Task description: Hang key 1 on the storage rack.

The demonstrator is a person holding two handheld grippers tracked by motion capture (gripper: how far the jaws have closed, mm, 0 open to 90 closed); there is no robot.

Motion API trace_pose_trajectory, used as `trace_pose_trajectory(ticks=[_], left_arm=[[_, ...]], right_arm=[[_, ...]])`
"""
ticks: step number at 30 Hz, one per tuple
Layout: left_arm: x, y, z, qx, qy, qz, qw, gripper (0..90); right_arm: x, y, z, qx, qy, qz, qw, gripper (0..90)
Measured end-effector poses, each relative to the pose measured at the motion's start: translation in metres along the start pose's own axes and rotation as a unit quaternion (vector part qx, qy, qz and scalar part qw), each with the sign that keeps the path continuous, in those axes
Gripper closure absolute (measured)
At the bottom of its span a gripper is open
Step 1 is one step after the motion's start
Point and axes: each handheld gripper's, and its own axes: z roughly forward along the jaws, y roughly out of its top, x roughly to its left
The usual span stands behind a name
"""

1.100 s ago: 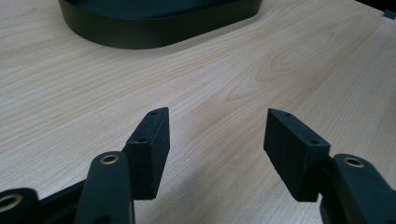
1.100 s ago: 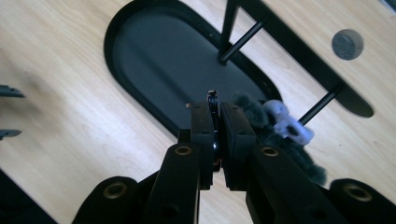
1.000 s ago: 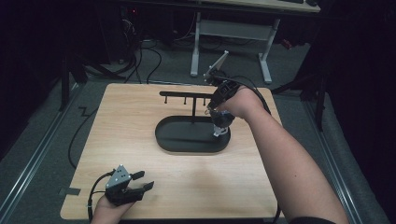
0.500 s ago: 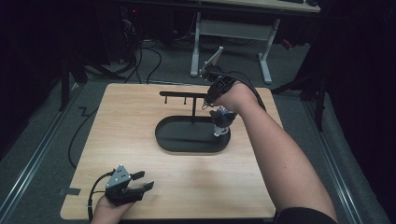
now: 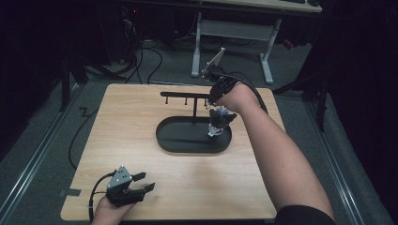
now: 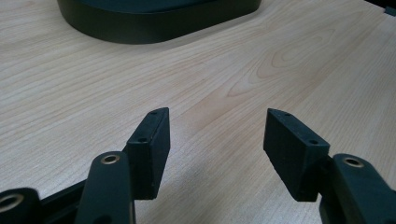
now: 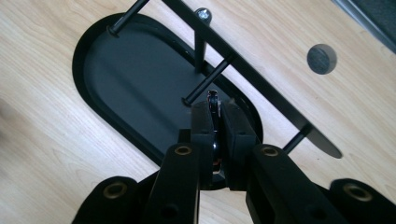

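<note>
Pale wood tabletop [image 5: 141, 117] sits in a dark room, with desk legs and cables on the floor behind it. On it stands a black oval tray [image 5: 180, 140] with a post and a crossbar [image 5: 183, 94] carrying short pegs. The right claw [image 7: 215, 109] hangs over the tray's right end, jaws pressed tight on a thin black ring [image 7: 213, 99] held edge-on just beside a peg; in the high view the right claw [image 5: 217, 123] points down at the tray. The left claw [image 5: 143, 182] rests at the tabletop's near left corner, well apart from the tray, jaws spread wide with nothing between them
</note>
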Motion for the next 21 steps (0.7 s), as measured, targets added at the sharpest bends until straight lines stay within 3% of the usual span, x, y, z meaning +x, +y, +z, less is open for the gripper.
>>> trace_pose_trajectory(ticks=[14, 17, 21], left_arm=[[-0.0022, -0.0002, 0.0021, 0.008, -0.005, 0.004, 0.9999, 41.9], [-0.0021, -0.0001, 0.0013, 0.008, -0.006, 0.005, 0.9999, 41.9], [-0.0006, -0.0005, 0.0016, 0.008, -0.006, 0.001, 1.0000, 41.9]], right_arm=[[0.0060, -0.0015, -0.0072, -0.018, 0.007, -0.006, 0.9998, 85.2], [0.0041, -0.0007, -0.0069, -0.020, 0.008, 0.007, 0.9997, 85.2], [0.0040, 0.0006, -0.0060, -0.025, 0.012, 0.005, 0.9996, 85.2]])
